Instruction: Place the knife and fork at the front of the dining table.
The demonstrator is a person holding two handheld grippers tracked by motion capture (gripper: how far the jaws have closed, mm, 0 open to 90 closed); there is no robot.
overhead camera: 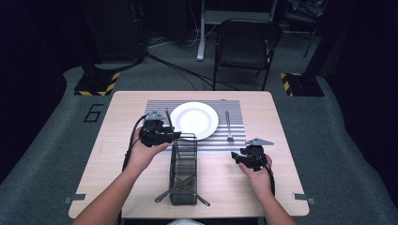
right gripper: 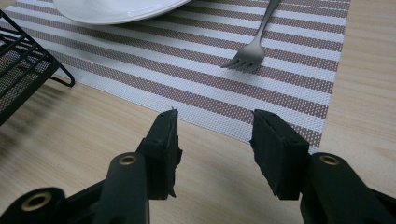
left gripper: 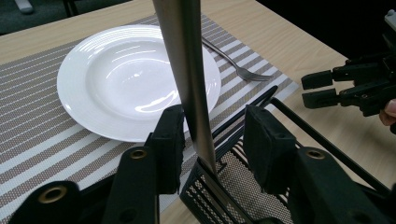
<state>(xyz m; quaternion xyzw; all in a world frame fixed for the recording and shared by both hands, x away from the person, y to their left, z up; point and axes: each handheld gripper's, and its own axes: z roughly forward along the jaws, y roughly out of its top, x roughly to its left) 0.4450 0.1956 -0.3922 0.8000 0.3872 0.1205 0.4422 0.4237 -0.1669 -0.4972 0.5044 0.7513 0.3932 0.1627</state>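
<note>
A black wire basket [overhead camera: 170, 173] lies in the middle of the table, and utensils [overhead camera: 184, 185] lie in its near end. A silver utensil handle [left gripper: 187, 70] rises tilted from the basket's far end [left gripper: 327, 144]. It stands between the jaws of my left gripper [left gripper: 212, 116], close against the left pad with a clear gap to the right pad. In the high view the left gripper [overhead camera: 169, 135] is at the basket's far left corner. My right gripper [right gripper: 217, 119] is open over bare wood with nothing between its jaws, to the right of the basket [overhead camera: 237, 158].
A striped placemat [overhead camera: 234, 110] holds a white plate [overhead camera: 195, 119], with a fork [overhead camera: 228, 125] to its right. In the right gripper view the fork [right gripper: 250, 53] lies just ahead of the jaws. A folding chair [overhead camera: 246, 47] stands beyond the table.
</note>
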